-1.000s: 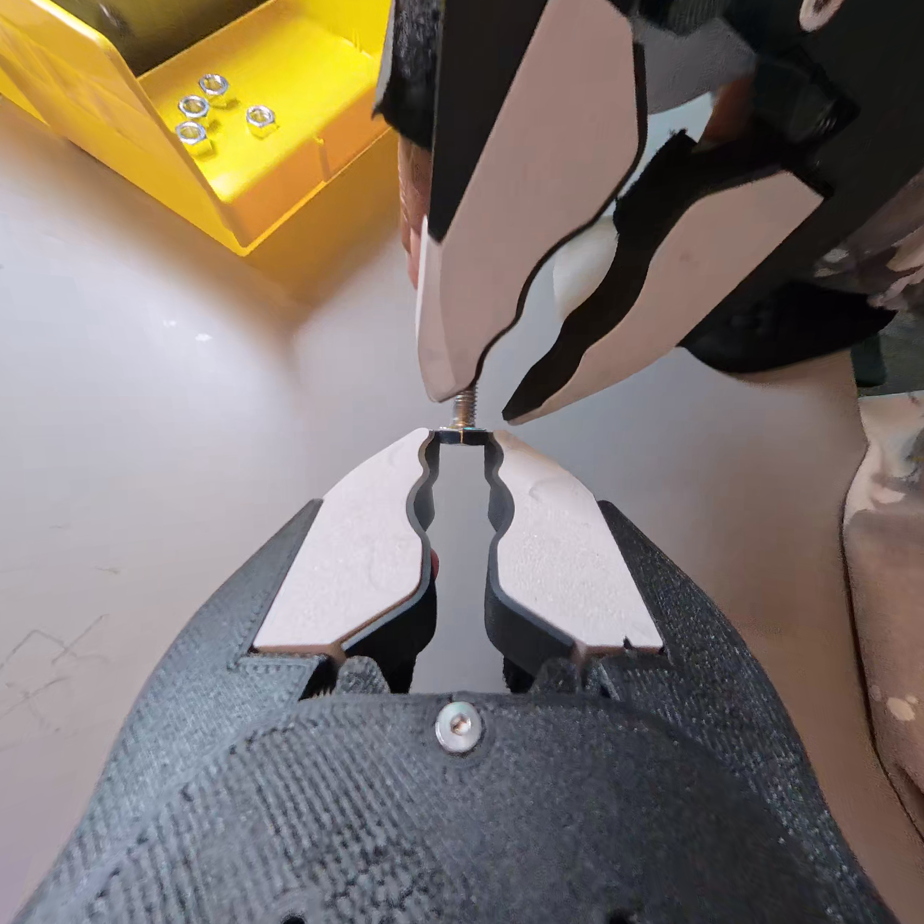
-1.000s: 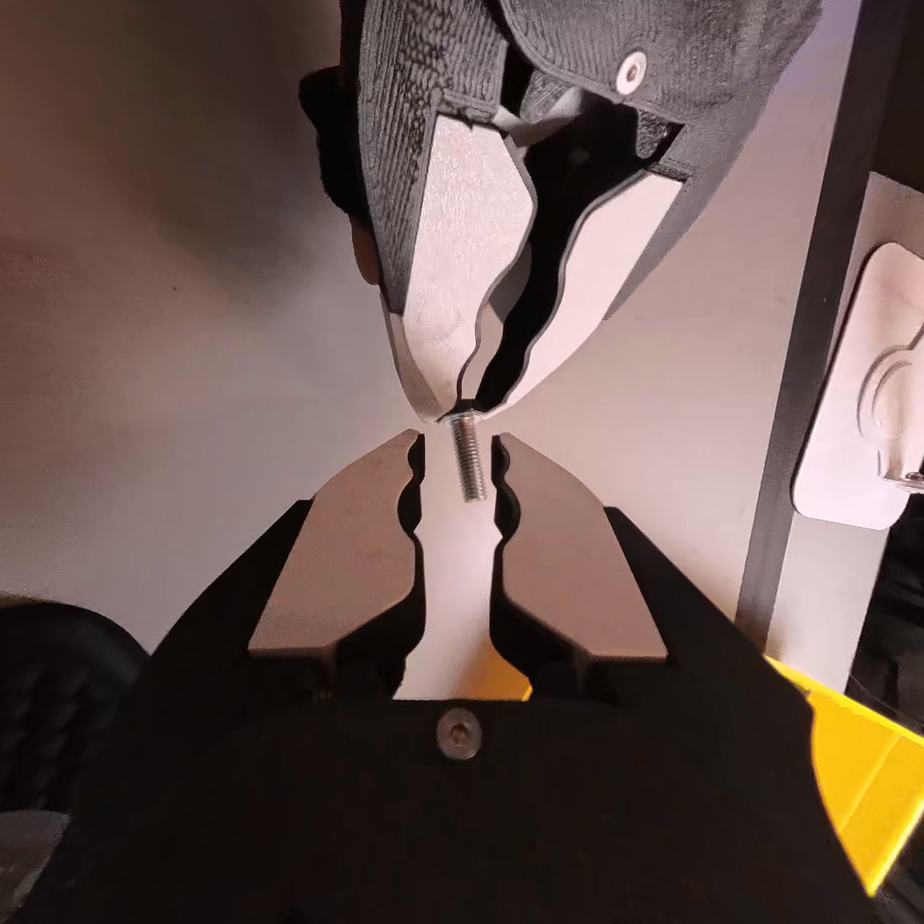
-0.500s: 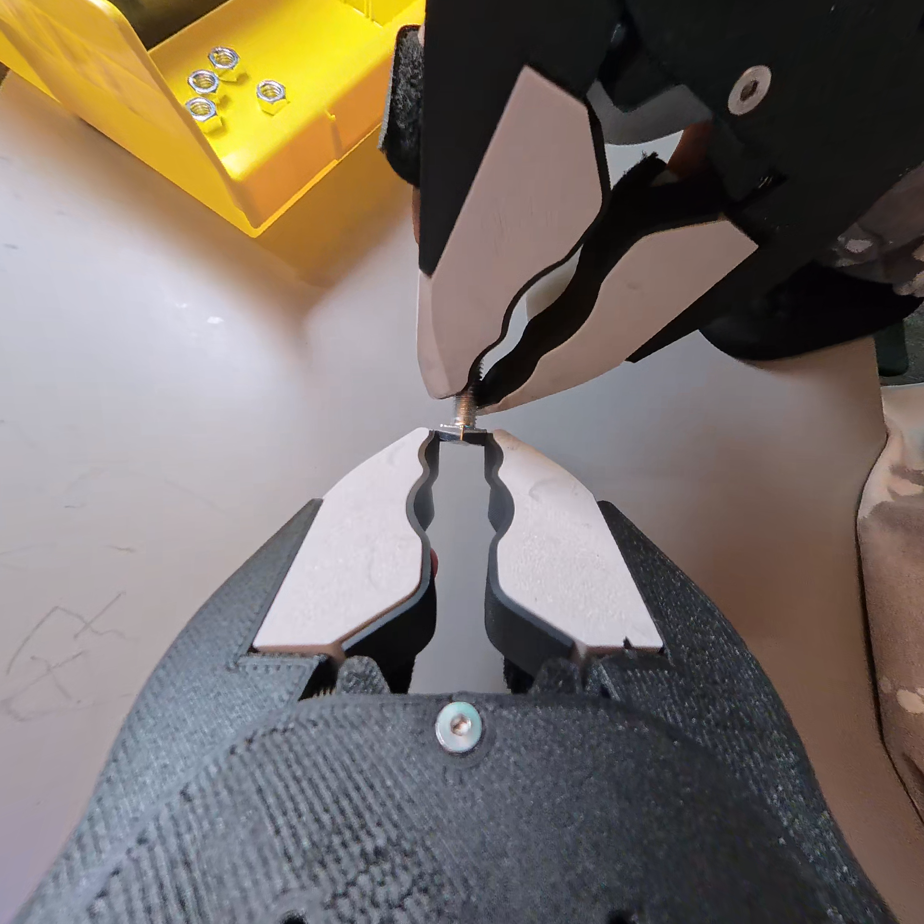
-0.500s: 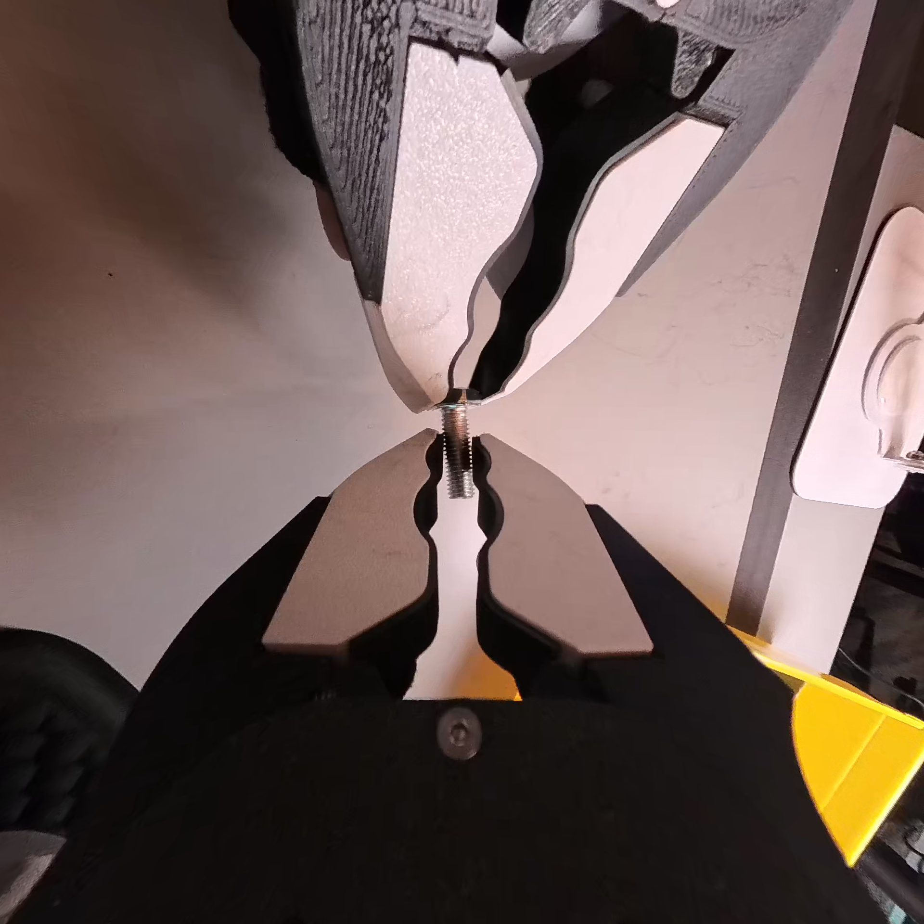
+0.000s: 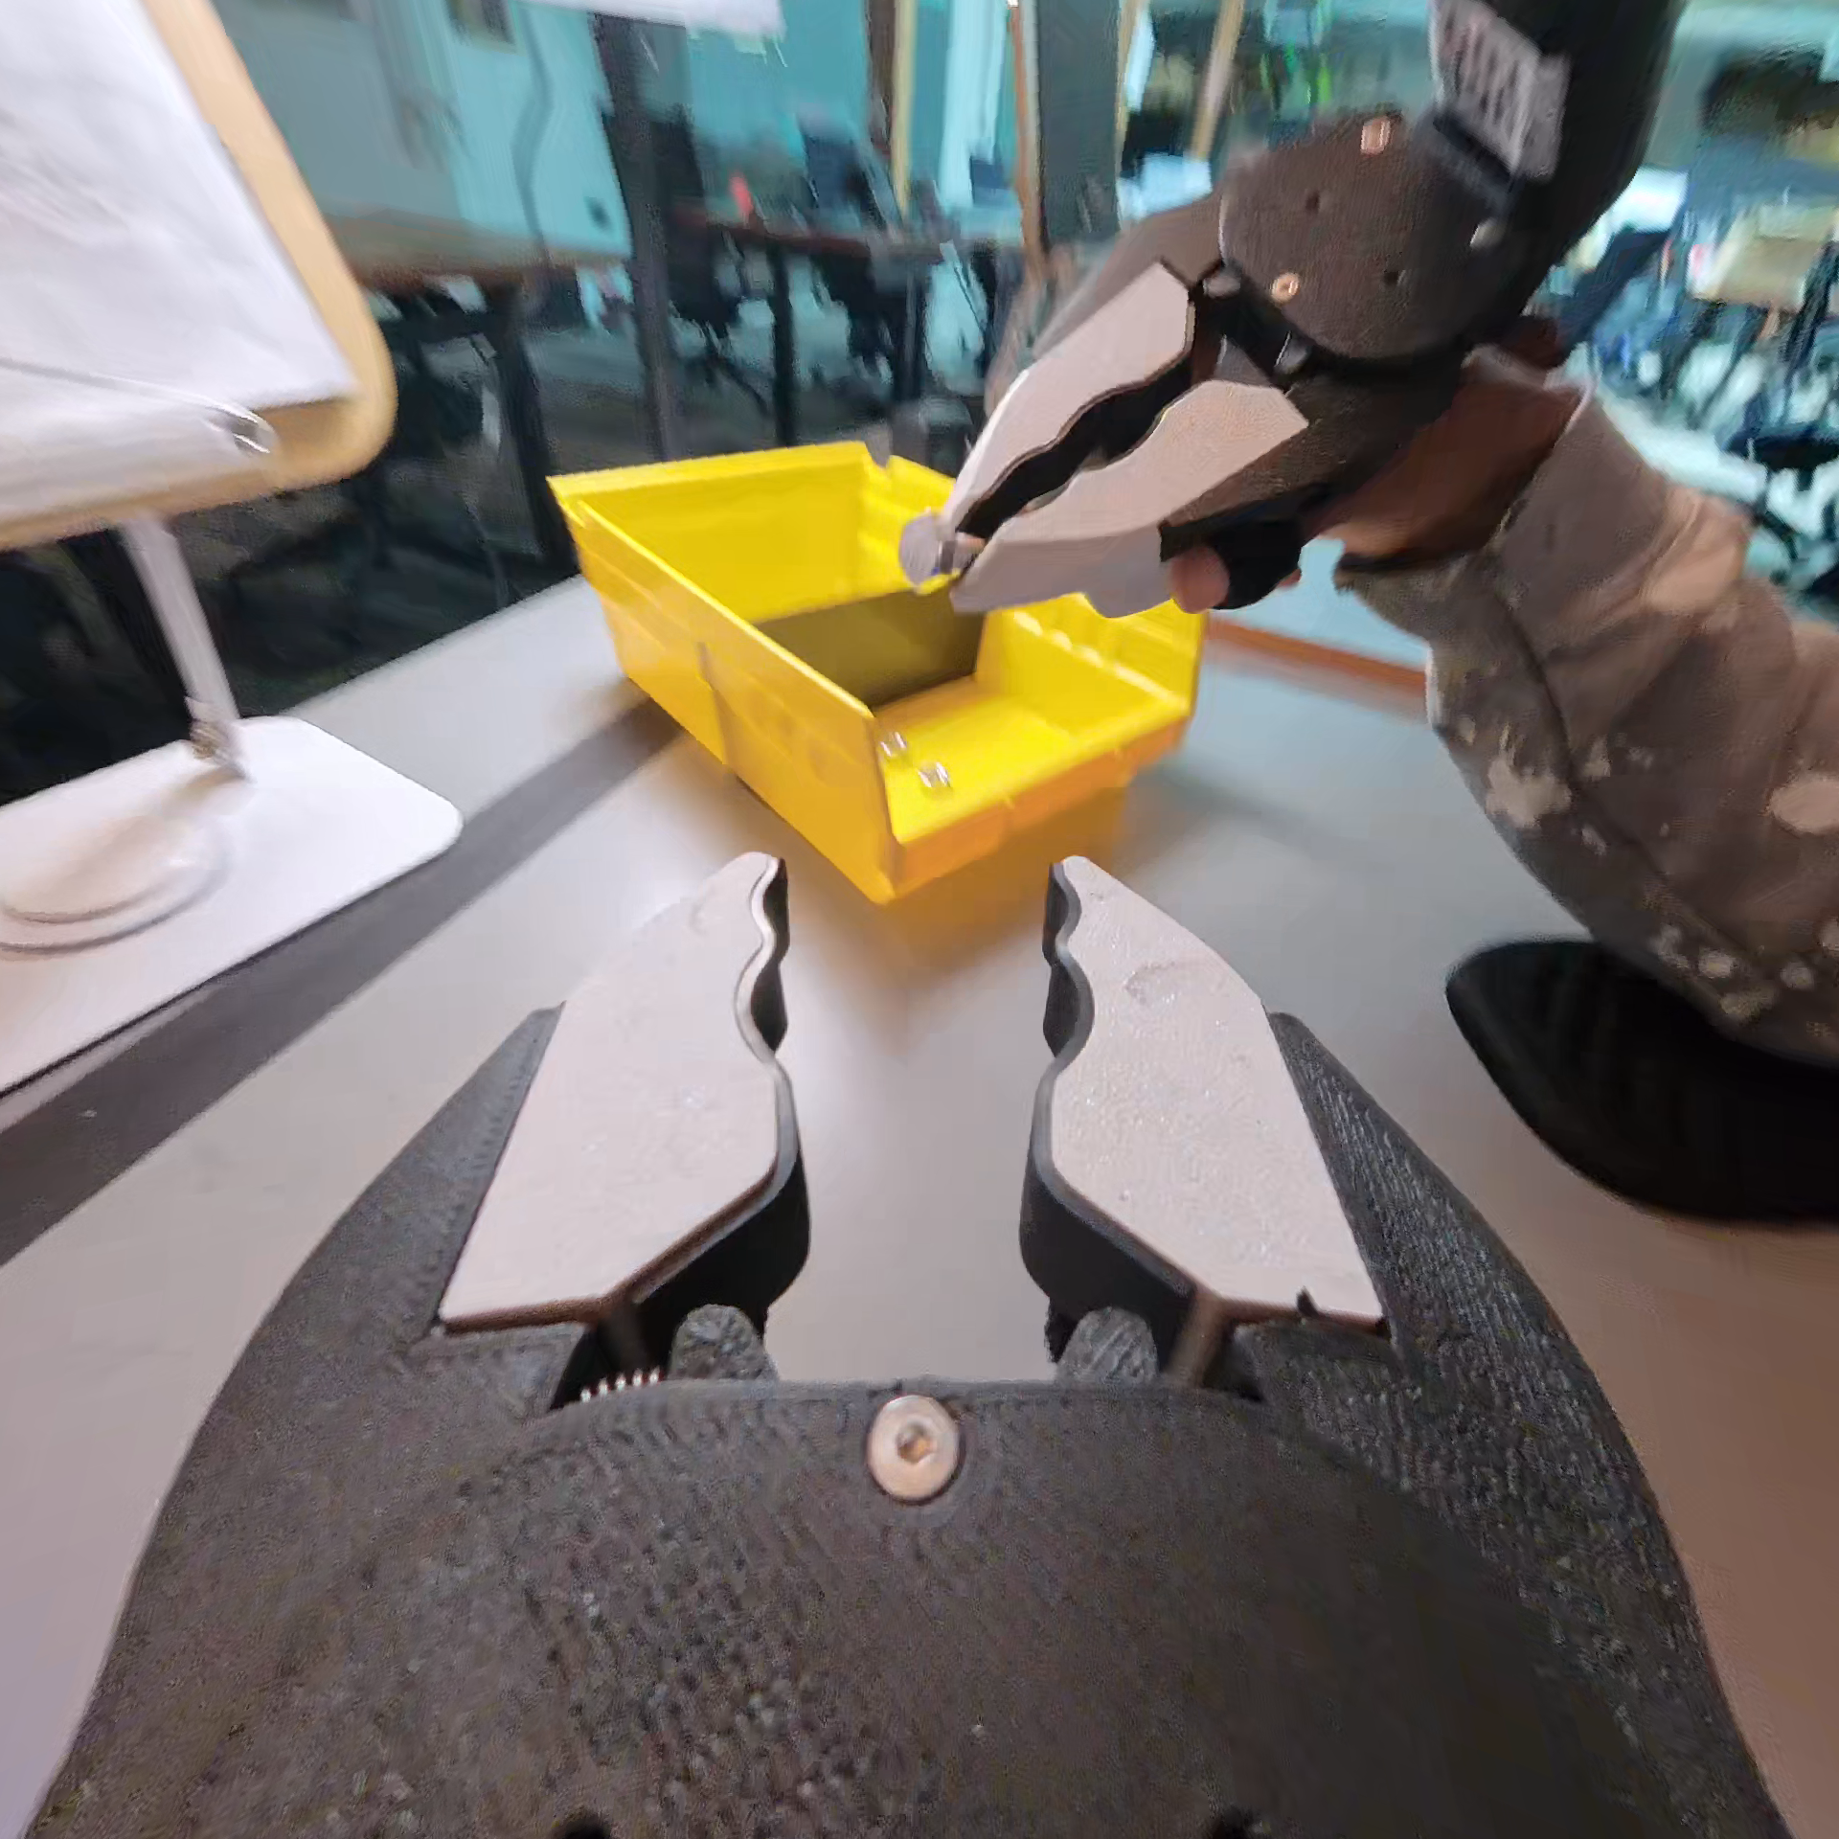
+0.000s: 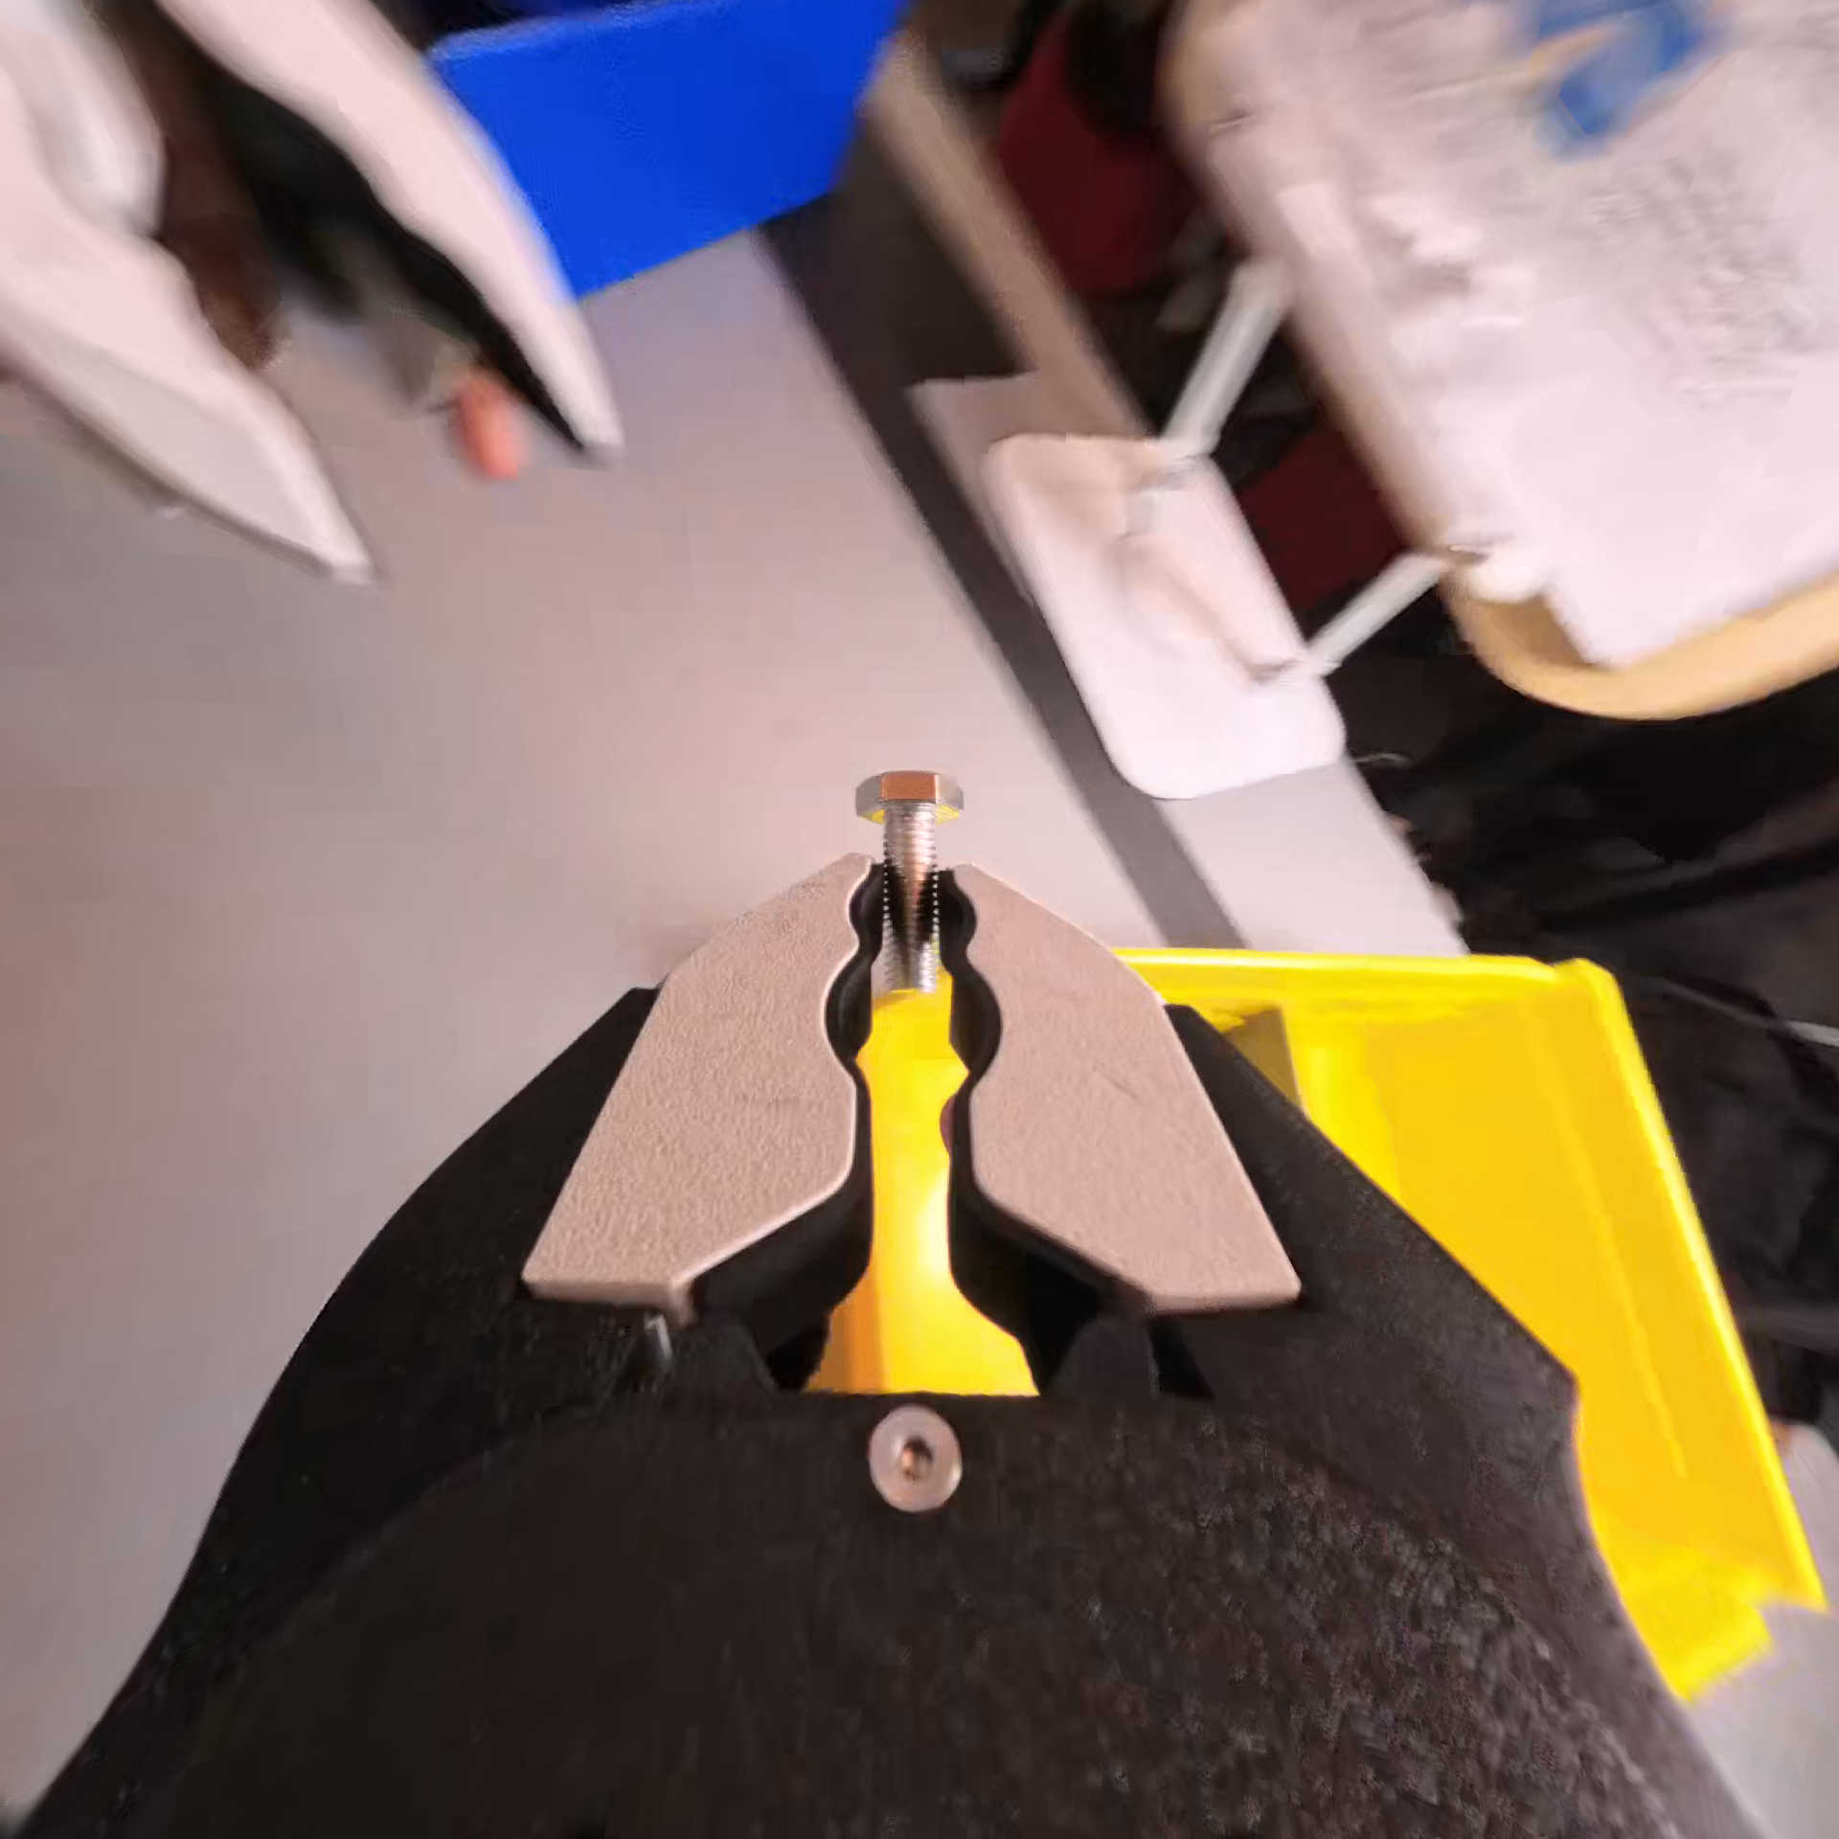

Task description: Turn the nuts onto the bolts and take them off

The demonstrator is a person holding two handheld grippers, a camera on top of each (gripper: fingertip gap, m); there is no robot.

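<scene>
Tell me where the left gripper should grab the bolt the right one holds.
Take the hex head of the bolt, bringing the left gripper in from the head end. Only the head and a little thread stick out past the right gripper, shut on the shank; its flats should give purchase.

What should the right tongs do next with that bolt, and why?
Probably lower the bolt into the yellow bin and let go. The right tongs grip its threaded shank, head outward, with no nut on it, right over the bin, where loose nuts already lie. The left tongs are open and empty.
</scene>
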